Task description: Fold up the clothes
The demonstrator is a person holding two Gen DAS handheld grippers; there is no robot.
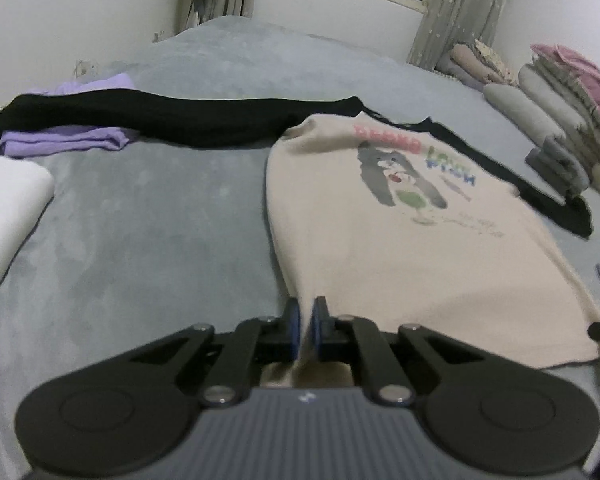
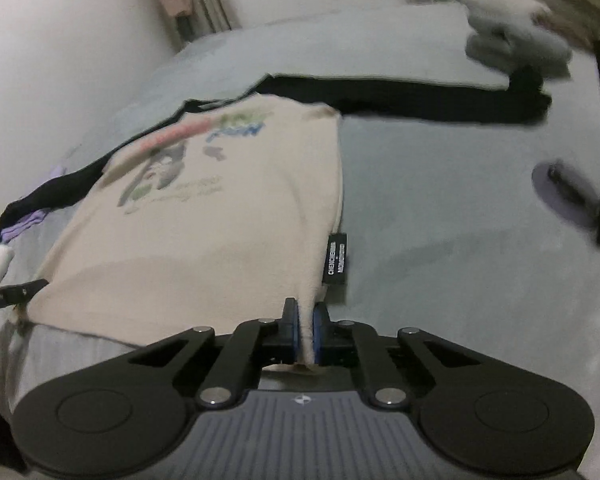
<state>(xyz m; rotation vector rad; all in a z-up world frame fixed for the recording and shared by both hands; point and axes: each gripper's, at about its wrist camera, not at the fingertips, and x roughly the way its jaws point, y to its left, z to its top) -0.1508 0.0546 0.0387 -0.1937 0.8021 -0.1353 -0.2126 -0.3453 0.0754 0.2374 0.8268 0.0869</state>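
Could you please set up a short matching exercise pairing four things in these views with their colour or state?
Things:
1. shirt body
2. left sleeve
3. folded garment under that sleeve
4. left gripper

Colour or state:
A. purple
B. shut on the hem
C. cream with a cartoon print
D. black, stretched out flat on the bed

Pairs: 1-C, 2-D, 3-A, 4-B

The right gripper also pinches the hem, at the other bottom corner.
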